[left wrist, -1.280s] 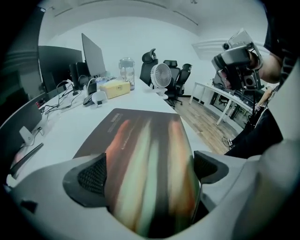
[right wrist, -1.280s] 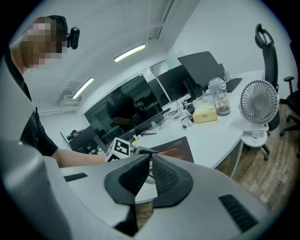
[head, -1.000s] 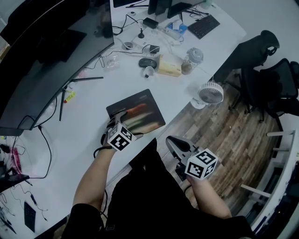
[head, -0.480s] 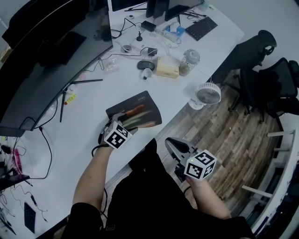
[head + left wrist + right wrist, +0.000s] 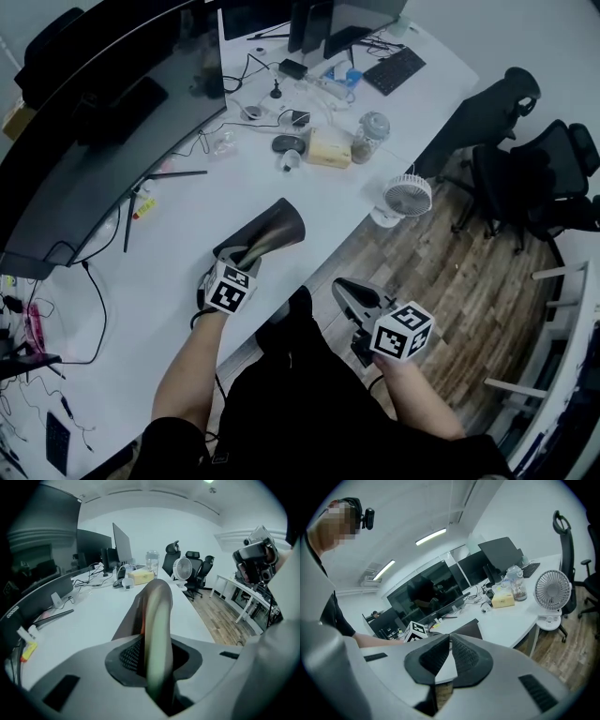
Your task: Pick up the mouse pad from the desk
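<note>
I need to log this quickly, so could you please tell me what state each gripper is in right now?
Left gripper: just closed on the mouse pad, holding it.
Right gripper: closed, empty.

One mouse pad (image 5: 272, 230), two grippers (image 5: 246, 255) (image 5: 349, 291), one counter (image 5: 187, 253), one fan (image 5: 405, 197), one keyboard (image 5: 394, 70), one mouse (image 5: 287, 143), one tissue box (image 5: 328, 150), one jar (image 5: 372, 127), two chairs (image 5: 495, 111) (image 5: 553, 173), one big curved monitor (image 5: 103, 117)

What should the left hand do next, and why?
Probably lift a little higher: the left hand-held gripper, whose jaws have just been closing, pinches the mouse pad by its near edge, and the pad's far end droops toward the desk.
</note>
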